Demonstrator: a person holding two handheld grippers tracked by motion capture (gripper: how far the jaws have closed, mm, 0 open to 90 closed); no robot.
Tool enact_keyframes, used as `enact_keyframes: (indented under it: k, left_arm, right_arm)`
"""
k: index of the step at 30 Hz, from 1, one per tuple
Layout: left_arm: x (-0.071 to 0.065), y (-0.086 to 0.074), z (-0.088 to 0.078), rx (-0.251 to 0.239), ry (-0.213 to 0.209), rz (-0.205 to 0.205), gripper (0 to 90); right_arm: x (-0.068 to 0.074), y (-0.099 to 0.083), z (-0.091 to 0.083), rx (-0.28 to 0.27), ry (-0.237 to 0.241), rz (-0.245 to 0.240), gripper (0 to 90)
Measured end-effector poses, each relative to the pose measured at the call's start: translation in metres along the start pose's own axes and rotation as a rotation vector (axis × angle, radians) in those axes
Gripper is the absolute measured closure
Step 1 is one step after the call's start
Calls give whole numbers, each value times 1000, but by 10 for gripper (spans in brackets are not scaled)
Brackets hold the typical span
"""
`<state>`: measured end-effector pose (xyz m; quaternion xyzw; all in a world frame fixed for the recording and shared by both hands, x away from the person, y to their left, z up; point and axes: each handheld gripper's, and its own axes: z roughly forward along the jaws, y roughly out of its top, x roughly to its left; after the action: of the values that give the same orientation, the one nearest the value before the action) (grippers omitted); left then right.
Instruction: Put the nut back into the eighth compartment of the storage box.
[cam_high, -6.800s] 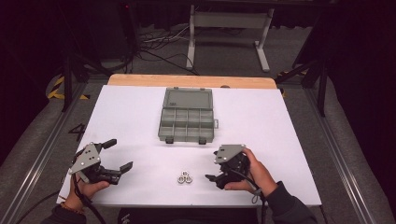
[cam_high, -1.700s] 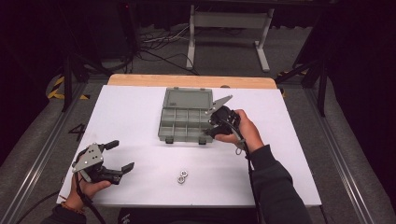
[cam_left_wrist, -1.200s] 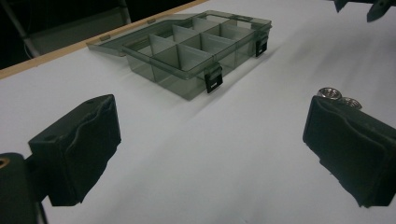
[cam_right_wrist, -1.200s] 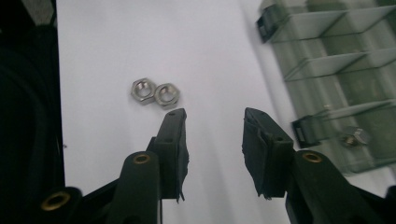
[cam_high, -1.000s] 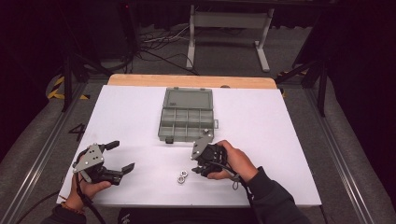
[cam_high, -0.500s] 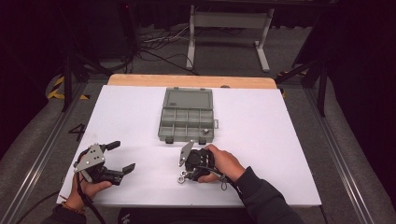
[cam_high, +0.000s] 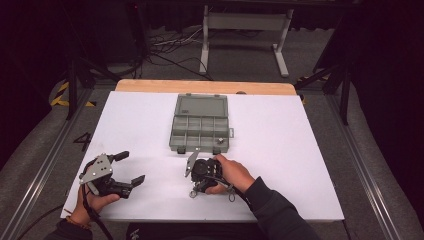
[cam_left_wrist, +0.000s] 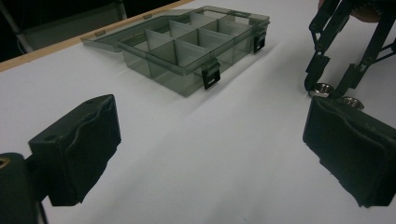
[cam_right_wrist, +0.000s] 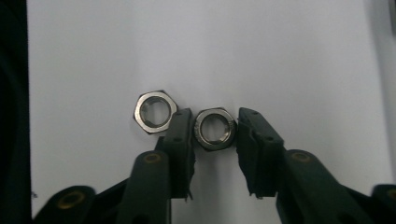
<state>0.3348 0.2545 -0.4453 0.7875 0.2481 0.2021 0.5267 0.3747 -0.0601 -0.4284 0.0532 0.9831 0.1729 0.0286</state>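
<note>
On white table (cam_high: 300, 150): open grey plastic compartment box (cam_high: 200, 125) | left gripper (cam_high: 122, 170): jaws apart, idle | right gripper (cam_right_wrist: 215, 140): clamped on steel hex nut (cam_right_wrist: 215, 128), second steel hex nut (cam_right_wrist: 155, 112) just beside | step: pick-up; next likely lift, carry to box.

The left hand-held gripper (cam_high: 126, 169) is black, with a grey three-cornered plate on top, broad ribbed block pads and a dark trailing cable; the right hand-held gripper (cam_high: 192, 192) is black with a grey plate, brass-coloured pivot pins and narrow screw-dotted pads; dark sleeves cover both forearms.
</note>
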Motion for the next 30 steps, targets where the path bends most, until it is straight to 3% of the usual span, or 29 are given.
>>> enact_keyframes:
  k: [7, 16, 17, 20, 24, 30]
  left_arm:
    - [0, 0, 0, -1, -2, 2, 47]
    - [0, 0, 0, -1, 1, 5, 47]
    - [0, 0, 0, 2, -4, 1, 47]
    - [0, 0, 1, 1, -5, -4, 47]
    - [0, 0, 0, 1, -5, -2, 47]
    - [0, 0, 0, -2, -1, 2, 48]
  right_arm:
    - [1, -5, -3, -6, -18, 17, 707]
    - [-8, -25, -29, -57, -54, 43, 707]
    - [-11, -31, -38, -67, -61, 69, 707]
    - [-16, -36, -47, -81, -79, 77, 707]
    - [-30, -44, -73, -100, -139, 104, 707]
    - [-58, -49, -97, -90, -197, 179, 707]
